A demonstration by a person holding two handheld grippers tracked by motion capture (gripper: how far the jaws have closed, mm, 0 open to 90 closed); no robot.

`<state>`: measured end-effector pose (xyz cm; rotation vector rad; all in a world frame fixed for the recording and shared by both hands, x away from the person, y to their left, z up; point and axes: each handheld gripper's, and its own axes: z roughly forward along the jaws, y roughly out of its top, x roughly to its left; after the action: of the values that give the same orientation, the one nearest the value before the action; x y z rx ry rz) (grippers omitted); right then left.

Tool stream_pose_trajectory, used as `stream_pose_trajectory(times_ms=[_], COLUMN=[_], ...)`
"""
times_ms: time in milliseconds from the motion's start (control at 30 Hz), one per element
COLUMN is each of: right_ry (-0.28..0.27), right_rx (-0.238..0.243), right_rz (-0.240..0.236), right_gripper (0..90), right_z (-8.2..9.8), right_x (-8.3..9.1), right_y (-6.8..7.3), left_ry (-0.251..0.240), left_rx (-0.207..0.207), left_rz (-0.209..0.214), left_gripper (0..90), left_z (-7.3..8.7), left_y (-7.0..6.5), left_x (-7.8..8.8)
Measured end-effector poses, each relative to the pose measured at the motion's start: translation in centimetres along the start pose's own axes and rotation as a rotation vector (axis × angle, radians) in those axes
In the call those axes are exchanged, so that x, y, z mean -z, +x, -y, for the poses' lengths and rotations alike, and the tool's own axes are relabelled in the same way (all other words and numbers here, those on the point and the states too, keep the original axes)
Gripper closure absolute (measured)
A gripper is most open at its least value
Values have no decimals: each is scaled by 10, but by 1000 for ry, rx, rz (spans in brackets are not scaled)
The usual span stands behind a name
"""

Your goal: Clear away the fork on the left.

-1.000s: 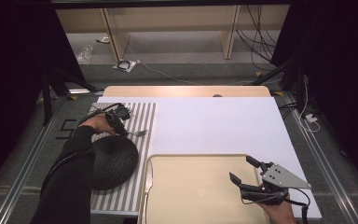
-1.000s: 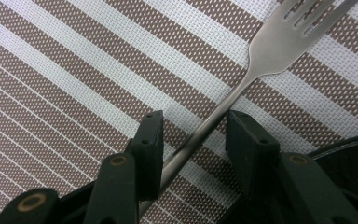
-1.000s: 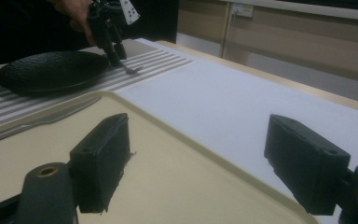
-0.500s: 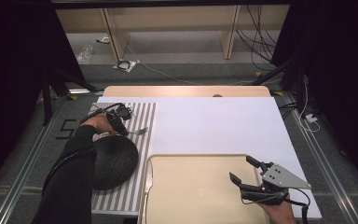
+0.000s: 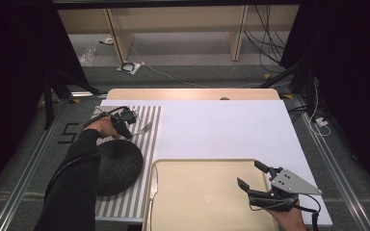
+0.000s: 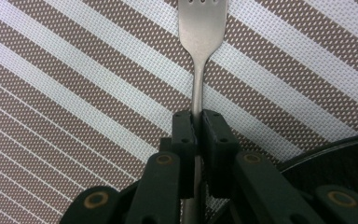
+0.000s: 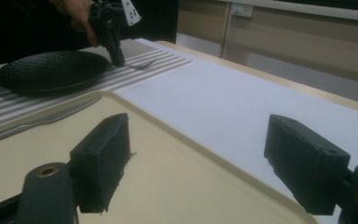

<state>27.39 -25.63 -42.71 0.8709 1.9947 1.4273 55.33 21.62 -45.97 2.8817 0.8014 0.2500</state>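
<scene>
Already the fork [image 6: 200, 56] lies on the striped placemat [image 6: 74, 93] beside the black plate [image 5: 118, 166], its handle pinched as the left hand-held gripper [image 6: 196, 128] has just been closing. Lift straight up, keeping it level. The right hand-held gripper [image 5: 256, 176] hovers open over the tray [image 5: 197, 192].

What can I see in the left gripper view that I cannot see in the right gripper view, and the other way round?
The left gripper view gives the close grip: the left gripper has its jaws pressed on the handle of the fork, and the mat's dotted weave is plain. The right gripper view gives the beige tray, the knife at its edge, the white table cover and the right gripper, jaws wide apart with nothing between. Both share the fork, the striped placemat and the black plate.
</scene>
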Motion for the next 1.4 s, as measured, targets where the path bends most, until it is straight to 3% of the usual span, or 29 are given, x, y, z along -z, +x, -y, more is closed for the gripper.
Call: stream_pose_trajectory(times_ms=[167,267,300,400,467,667,700,767,933,1000,1067,1133,1167,1200,1300,1400], right_ry=[4,0,4,4,0,3,3,0,5,4,3,1,3,3,2,4], right_rx=[1,2,-2,-1,-1,2,-1,0,4,2,1,1,3,3,3,4], right_rz=[-1,-1,1,0,0,1,1,1,4,5,6,6,5,5,6,6], right_gripper=[232,232,232,232,232,232,232,232,232,232,232,232,232,232,232,232], right_z=[0,0,0,0,0,0,0,0,0,0,0,0,0,0,-1,-1], right_x=[0,0,0,0,0,1,1,0,1,1,1,1,1,1,0,1], right_y=[0,0,0,0,0,0,0,1,1,1,1,1,1,1,2,2], left_ry=[-11,-3,-14,-34,-43,-53,-50,-66,-64,-92,-100,-122,-145,-145,-146,-138], left_rx=[6,3,-3,-3,-14,-25,-3,31,59,90,94,130,131,131,106,48], left_rz=[-2,-35,-72,-99,-147,-192,-196,-168,-168,-158,-157,-127,-88,-88,-89,-94], left_gripper=[842,843,843,843,843,843,843,843,843,843,842,842,843,843,843,843], left_z=[1,0,-2,-4,-6,-6,-6,-6,-7,-8,-8,-11,-13,-13,-20,-27], left_y=[0,1,3,4,4,5,5,4,-3,-10,-13,-20,-30,-30,-48,-69], left_x=[0,1,6,11,17,28,31,41,52,63,67,72,78,78,86,91])
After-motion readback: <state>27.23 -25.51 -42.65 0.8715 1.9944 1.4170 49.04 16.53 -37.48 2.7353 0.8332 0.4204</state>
